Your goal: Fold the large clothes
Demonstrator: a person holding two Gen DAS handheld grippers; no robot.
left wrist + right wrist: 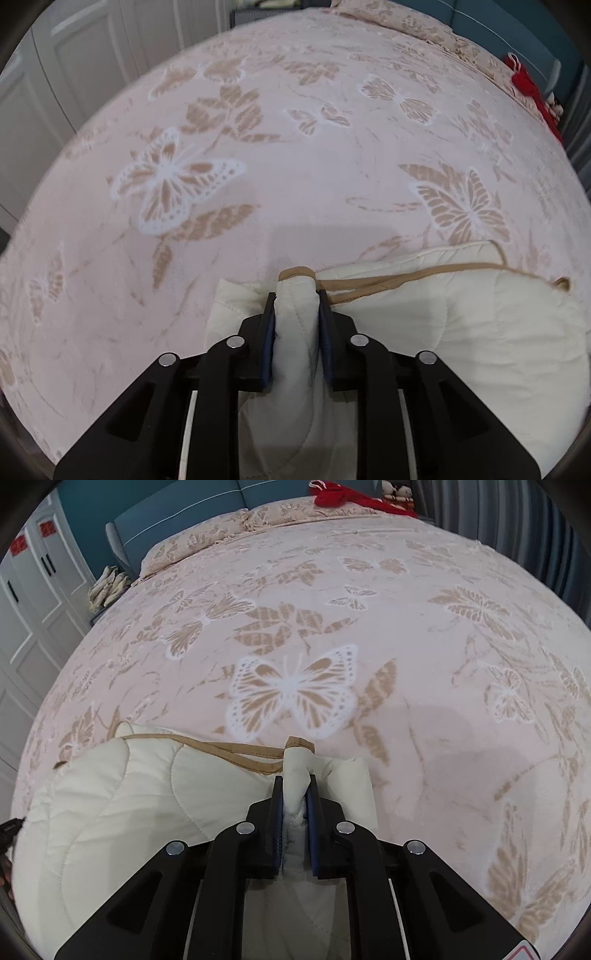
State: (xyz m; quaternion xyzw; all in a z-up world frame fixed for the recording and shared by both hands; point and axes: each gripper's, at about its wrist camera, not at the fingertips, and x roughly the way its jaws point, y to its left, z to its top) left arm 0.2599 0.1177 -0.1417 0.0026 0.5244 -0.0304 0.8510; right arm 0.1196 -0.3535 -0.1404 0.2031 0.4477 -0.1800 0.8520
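Note:
A cream quilted garment (pixel 480 332) with tan trim (pixel 388 282) lies bunched on the pink butterfly bedspread (pixel 295 166). My left gripper (pixel 297 295) is shut on a trimmed corner of it, which stands up between the blue pads. In the right wrist view the same garment (pixel 129 805) spreads to the left, and my right gripper (pixel 295 781) is shut on another trimmed corner. The garment hangs between and under both grippers; its lower part is hidden by the gripper bodies.
The bedspread (pixel 332 627) covers a wide bed. Pillows (pixel 221 535) and a red cloth (pixel 340 494) lie at the head by a teal headboard (pixel 177 513). White cabinet doors (pixel 29 609) stand at the left, a curtain (pixel 517 517) at the right.

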